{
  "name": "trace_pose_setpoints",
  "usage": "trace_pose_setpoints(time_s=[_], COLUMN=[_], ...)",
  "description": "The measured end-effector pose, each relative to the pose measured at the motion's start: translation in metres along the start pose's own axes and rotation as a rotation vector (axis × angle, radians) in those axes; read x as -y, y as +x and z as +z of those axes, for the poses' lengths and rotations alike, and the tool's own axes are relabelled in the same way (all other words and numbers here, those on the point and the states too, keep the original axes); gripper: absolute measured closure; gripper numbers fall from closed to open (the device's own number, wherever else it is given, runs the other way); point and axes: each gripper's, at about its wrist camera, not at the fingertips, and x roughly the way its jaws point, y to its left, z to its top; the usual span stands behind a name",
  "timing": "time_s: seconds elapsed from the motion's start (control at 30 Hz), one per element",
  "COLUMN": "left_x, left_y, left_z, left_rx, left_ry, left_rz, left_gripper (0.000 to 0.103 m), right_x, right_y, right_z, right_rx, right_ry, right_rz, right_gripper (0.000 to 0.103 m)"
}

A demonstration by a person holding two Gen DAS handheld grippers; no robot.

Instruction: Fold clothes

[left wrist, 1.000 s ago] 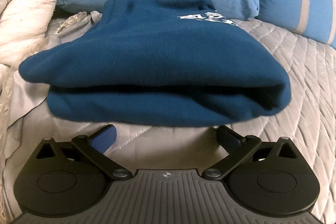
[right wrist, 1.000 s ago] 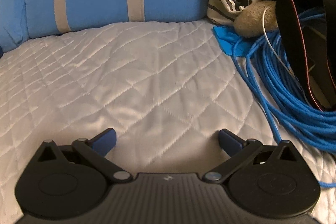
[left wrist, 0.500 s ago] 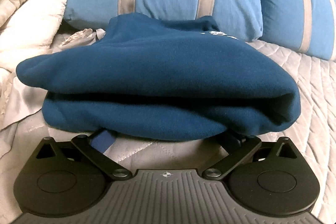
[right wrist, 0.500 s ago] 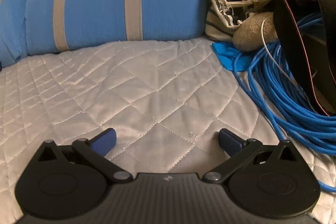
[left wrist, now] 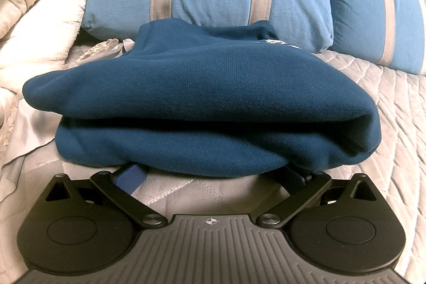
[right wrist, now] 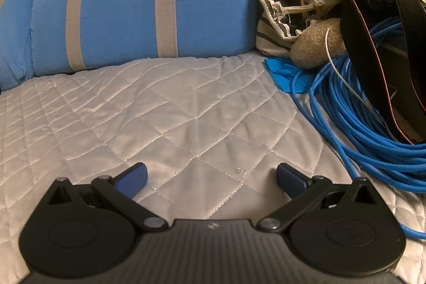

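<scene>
2 tools spread wide, left tool [left wrist: 211,173] under folded sweatshirt [left wrist: 202,103]

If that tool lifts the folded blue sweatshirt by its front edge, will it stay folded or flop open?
The blue sweatshirt would probably sag and partly unfold: it is soft, thick knit, and its layers lie loosely stacked. It looks bulky, so likely heavy enough to droop. The left tool is open, its tips under the front edge, nothing pinched.
</scene>
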Motion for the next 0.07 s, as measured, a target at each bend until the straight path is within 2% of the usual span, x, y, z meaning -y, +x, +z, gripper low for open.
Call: trace_pose_setpoints(time_s=[0.07], left_x=[-0.0002], left_y=[0.0002], left_z=[-0.0002], left_rx=[0.0], left_ry=[0.0], left_rz=[0.0], left_gripper=[0.0], right_x=[0.0004], right_y=[0.0003], right_z=[0.0003], right_rx=[-0.001], right_ry=[0.001], right_rz=[0.001], right_gripper=[0.001])
